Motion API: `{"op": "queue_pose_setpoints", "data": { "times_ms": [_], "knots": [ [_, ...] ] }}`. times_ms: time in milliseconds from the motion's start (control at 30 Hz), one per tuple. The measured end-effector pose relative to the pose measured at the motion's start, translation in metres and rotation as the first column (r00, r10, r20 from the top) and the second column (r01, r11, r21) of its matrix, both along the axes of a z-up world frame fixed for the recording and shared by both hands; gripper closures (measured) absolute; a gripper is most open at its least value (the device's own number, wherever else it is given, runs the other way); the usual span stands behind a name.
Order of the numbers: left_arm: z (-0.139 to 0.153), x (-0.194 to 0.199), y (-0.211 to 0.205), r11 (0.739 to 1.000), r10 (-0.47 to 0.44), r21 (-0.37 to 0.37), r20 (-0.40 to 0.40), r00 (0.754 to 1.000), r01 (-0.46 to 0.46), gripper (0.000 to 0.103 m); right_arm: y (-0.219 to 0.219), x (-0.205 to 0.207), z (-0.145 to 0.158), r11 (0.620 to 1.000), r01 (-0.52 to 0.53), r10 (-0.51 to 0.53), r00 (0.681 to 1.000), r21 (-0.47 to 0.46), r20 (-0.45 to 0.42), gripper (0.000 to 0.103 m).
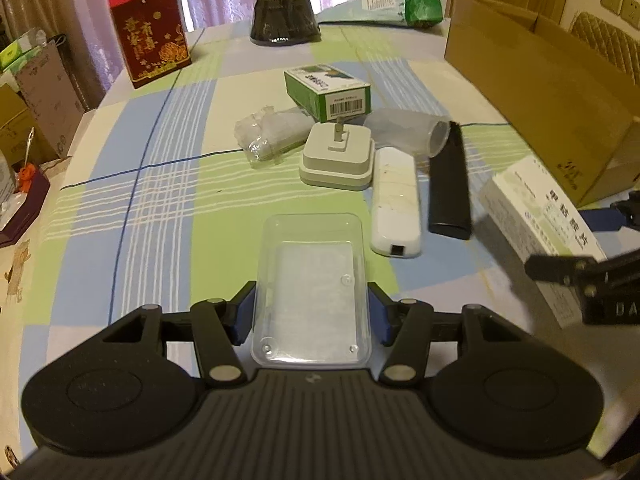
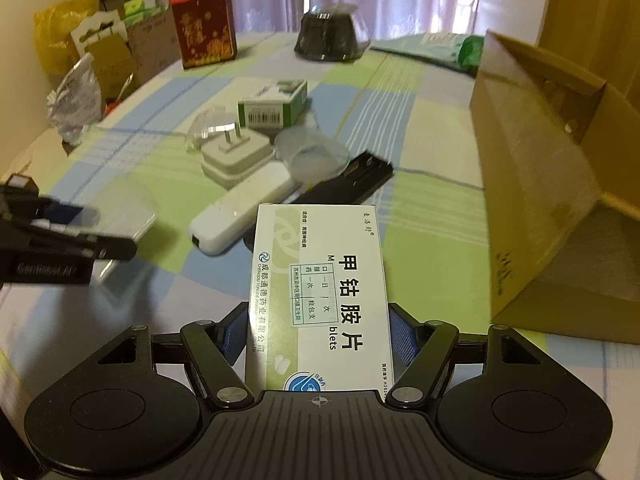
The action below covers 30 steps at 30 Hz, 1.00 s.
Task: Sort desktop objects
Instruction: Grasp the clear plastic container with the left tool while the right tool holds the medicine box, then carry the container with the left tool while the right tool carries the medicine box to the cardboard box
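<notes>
Two things are already in hand. The right gripper (image 2: 316, 336) has its blue fingers (image 2: 402, 338) pressed against the long sides of a white and green medicine box (image 2: 320, 292), which is held off the desk (image 2: 432, 200) just left of the open cardboard carton (image 2: 560, 184). Such a box is probably light, thin card that dents if squeezed hard, so the long edges near its middle look like the sensible hold. The left gripper (image 1: 310, 316) has its fingers (image 1: 244, 312) closed on the near end of a clear plastic tray (image 1: 310, 284), likely very light, slick and springy; a grip across its rim could slip or flex.

Further left of the carton, the rest lie clustered on the checked cloth: a black remote (image 1: 448, 184), a white adapter stick (image 1: 396, 204), a white plug charger (image 1: 338, 156) with prongs upward, a frosted plastic cup (image 1: 408, 136) on its side, a crumpled clear wrapper (image 1: 268, 136) and a green box (image 1: 328, 94). These appear small and rigid, except the cup and wrapper.
</notes>
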State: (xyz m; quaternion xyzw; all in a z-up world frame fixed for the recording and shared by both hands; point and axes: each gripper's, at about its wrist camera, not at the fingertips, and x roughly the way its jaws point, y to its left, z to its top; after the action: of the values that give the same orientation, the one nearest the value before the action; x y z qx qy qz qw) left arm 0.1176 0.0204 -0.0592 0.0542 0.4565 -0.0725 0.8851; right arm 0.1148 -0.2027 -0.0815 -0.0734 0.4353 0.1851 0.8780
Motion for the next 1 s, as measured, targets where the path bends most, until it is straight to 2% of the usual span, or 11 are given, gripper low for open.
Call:
{"op": "queue_pose_setpoints", "data": {
  "times_ms": [200, 467, 700, 1000],
  "knots": [
    [0.024, -0.024, -0.015, 0.999, -0.007, -0.034, 0.012, 1.0, 0.007, 0.052, -0.018, -0.022, 0.031, 0.999, 0.047, -0.048, 0.998, 0.026, 0.037, 0.033],
    [0.053, -0.047, -0.054, 0.995, -0.081, -0.05, 0.052, 0.995, 0.083, 0.052, -0.055, -0.046, 0.06, 0.983, 0.177, -0.179, 0.983, 0.04, 0.038, 0.033],
    [0.069, -0.048, -0.084, 0.987, -0.147, -0.053, 0.078, 0.986, 0.151, 0.052, -0.088, -0.054, 0.08, 0.963, 0.268, -0.27, 0.962, 0.044, 0.05, 0.033],
    [0.085, -0.043, -0.114, 0.976, -0.208, -0.051, 0.109, 0.972, 0.214, 0.052, -0.113, -0.059, 0.097, 0.948, 0.312, -0.316, 0.945, 0.065, 0.08, 0.033]
  ]
}}
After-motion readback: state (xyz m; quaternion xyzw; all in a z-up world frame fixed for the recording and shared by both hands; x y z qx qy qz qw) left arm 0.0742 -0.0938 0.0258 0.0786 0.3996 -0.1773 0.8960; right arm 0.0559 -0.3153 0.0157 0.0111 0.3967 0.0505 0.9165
